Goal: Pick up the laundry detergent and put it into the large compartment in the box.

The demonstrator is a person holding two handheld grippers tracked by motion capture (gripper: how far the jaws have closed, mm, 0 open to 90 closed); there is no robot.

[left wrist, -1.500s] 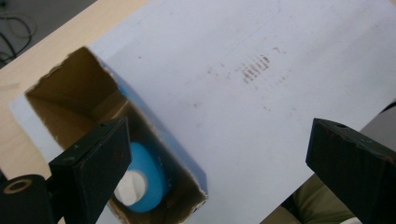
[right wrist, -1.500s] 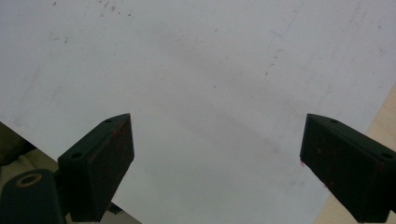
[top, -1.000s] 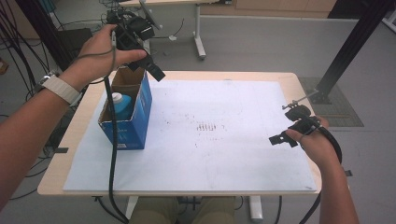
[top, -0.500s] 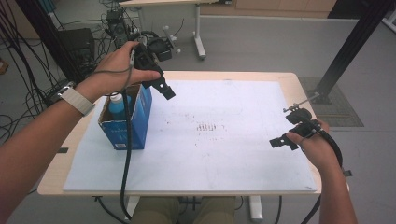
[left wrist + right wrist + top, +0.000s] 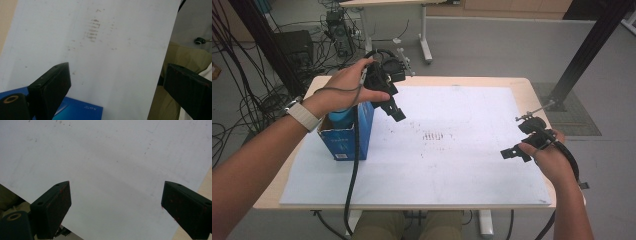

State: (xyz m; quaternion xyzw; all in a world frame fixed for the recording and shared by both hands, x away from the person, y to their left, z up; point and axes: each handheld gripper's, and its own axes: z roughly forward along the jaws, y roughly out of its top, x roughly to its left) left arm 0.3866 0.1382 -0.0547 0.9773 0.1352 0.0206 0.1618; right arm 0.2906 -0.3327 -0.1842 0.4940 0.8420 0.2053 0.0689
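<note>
Left hand-held gripper (image 5: 393, 109) is held above the right edge of the blue box (image 5: 346, 134), jaws spread wide with nothing between them; in the left gripper view a corner of the box (image 5: 75, 111) lies just below the near jaw. Its tilt down toward the sheet suggests it is clear of the box rather than reaching into it. A light-blue item (image 5: 340, 116) is seen standing inside the open box, partly hidden by the hand; its nature cannot be told. The box stands upright on the left part of the white sheet (image 5: 452, 165) that covers the worktop (image 5: 532, 90).

Right hand-held gripper (image 5: 516, 152) is kept low near the sheet's right edge, well apart from the box, jaws likewise wide and empty; it is judged to be idle, parked out of the way. Faint scuff marks (image 5: 432, 136) are noted mid-sheet.
</note>
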